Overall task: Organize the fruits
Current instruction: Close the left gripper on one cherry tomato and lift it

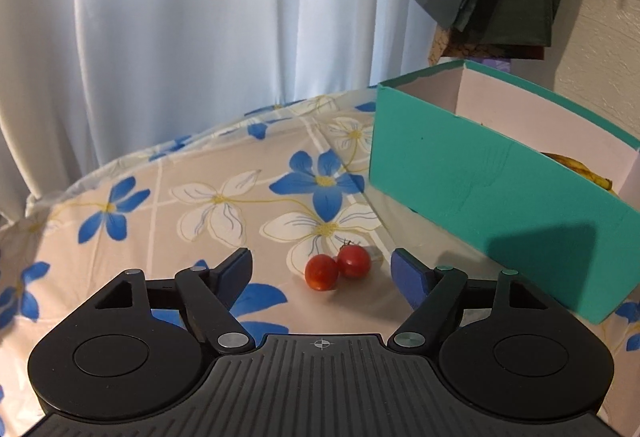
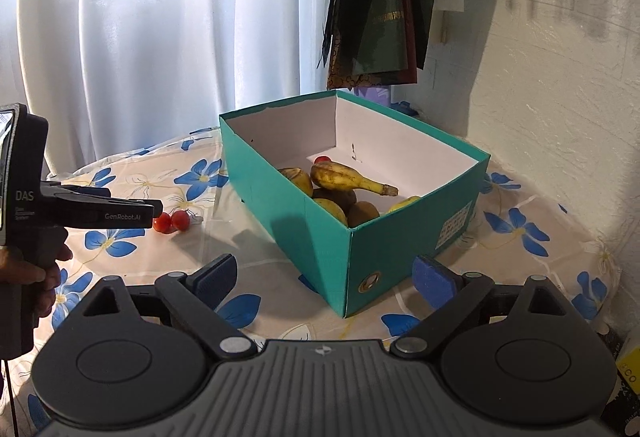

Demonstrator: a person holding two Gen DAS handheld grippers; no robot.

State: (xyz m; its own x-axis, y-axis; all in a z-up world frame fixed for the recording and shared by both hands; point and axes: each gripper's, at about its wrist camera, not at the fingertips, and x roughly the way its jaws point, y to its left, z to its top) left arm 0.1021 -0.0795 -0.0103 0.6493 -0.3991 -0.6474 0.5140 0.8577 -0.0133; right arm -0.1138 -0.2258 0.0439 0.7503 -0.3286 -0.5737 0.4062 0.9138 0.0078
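My left gripper (image 1: 322, 269) stands with its jaws apart and nothing clamped between them. The two cherry tomatoes (image 1: 338, 266) lie on the table just ahead of the pads, roughly centred in the gap. They touch each other and sit side by side, so the pair's long axis runs across the gap, from one pad toward the other. A short dark stem rises from the farther tomato. I judge that the coming move is a short advance followed by a squeeze along that axis. If the pads close off-centre, one tomato may roll away.

My right gripper (image 2: 326, 277) hangs wide and empty, facing the near corner of the teal box (image 2: 316, 233). The left gripper is clearly the nearer of the two to the tomatoes.

The box stands on the table to the right of the tomatoes, close by but apart from them. It already holds bananas (image 2: 352, 179), some darker round fruit and one small red fruit at the back.

The flowered tablecloth (image 1: 200, 173) is smooth and glossy. A white curtain (image 1: 200, 17) hangs behind the table, with dark bags (image 2: 380, 5) on the textured wall.
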